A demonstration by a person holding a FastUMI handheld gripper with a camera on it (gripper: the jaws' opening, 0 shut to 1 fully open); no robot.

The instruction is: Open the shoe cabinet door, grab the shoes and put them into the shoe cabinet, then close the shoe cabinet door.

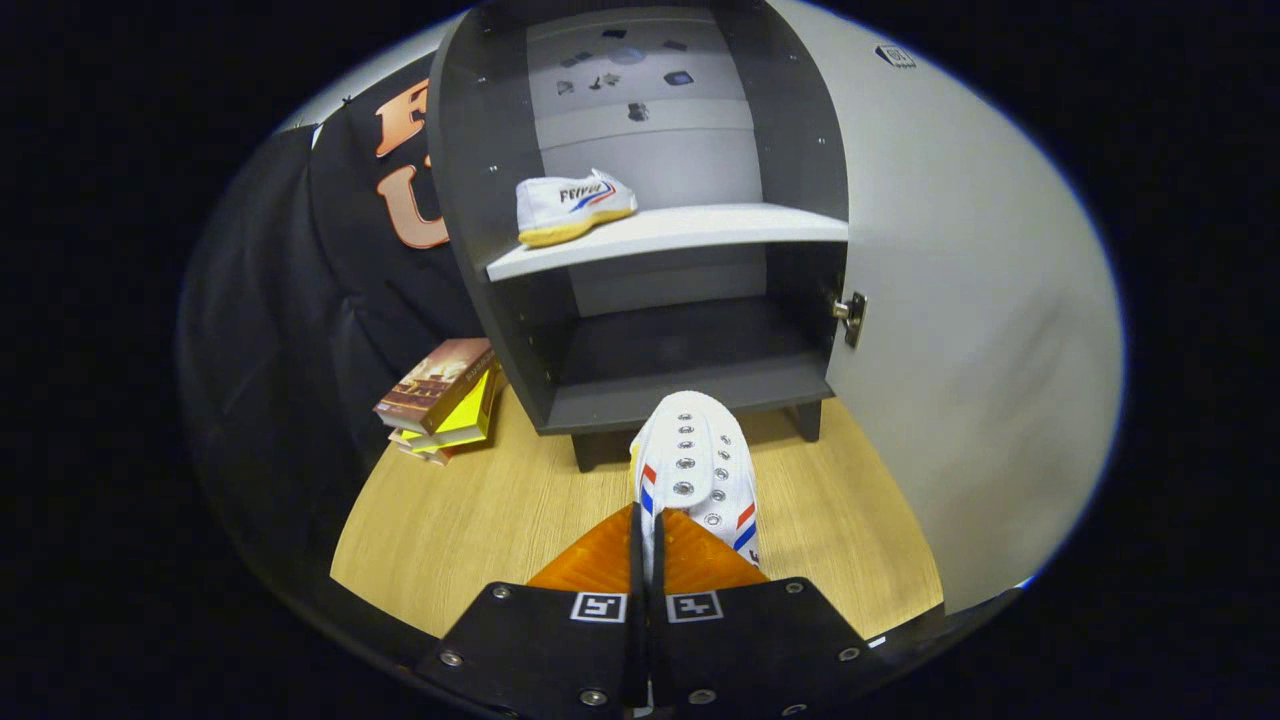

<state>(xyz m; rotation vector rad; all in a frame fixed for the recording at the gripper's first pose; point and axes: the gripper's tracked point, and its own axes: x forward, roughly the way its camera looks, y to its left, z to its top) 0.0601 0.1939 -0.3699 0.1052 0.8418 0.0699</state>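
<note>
- Your gripper (648,525) had its jaws closed tight on the heel edge of a white shoe (695,475), toe pointing at the cabinet (640,300).
- That shoe hung over the wooden table (480,520), just short of the cabinet's bottom compartment.
- The door (960,330) stood open.
- The second shoe (572,205) sat at the shelf's (700,228) left end.
- Books (440,395) lay stacked at the table's left edge.
</note>
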